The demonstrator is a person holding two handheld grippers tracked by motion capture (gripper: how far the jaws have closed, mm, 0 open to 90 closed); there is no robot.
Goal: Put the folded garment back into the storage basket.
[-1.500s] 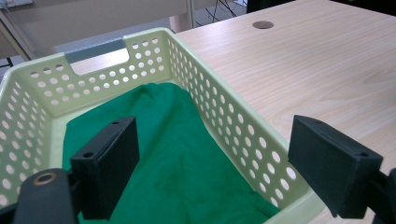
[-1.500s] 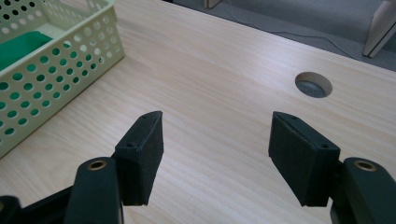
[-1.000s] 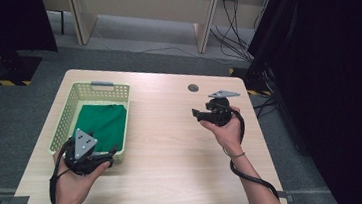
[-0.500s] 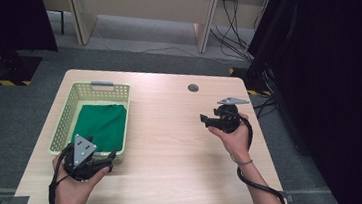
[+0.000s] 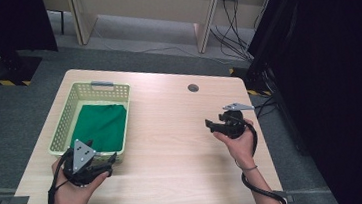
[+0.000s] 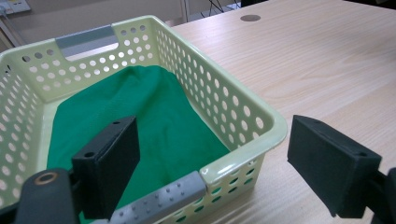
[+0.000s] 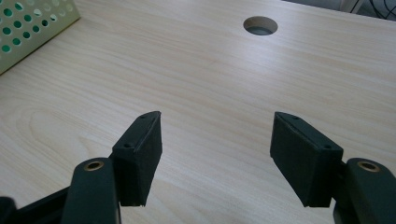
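On the wooden bench (image 5: 173,148) a pale yellow-green perforated basket (image 5: 122,115) stands toward the left, with a green cloth (image 5: 97,126) lying crumpled across its floor. The left tool (image 5: 108,160) sits at the basket's near right corner; seen from above, the hand (image 5: 72,193) and the grey plate cover most of its body, so the jaw tips are hard to make out there. The left gripper view shows that tool (image 6: 212,163) with jaws wide apart, straddling the basket's near corner (image 6: 233,163), one jaw over the cloth (image 6: 159,121) inside, the other outside over bare wood; whether either pad touches the rim cannot be told, and nothing is gripped. The right tool (image 5: 210,124) is well apart from the basket, over bare bench, jaws spread with nothing between them (image 7: 215,158). A round cable hole (image 7: 260,24) lies beyond it. The basket's corner (image 7: 28,23) is cut off at that view's upper left edge.
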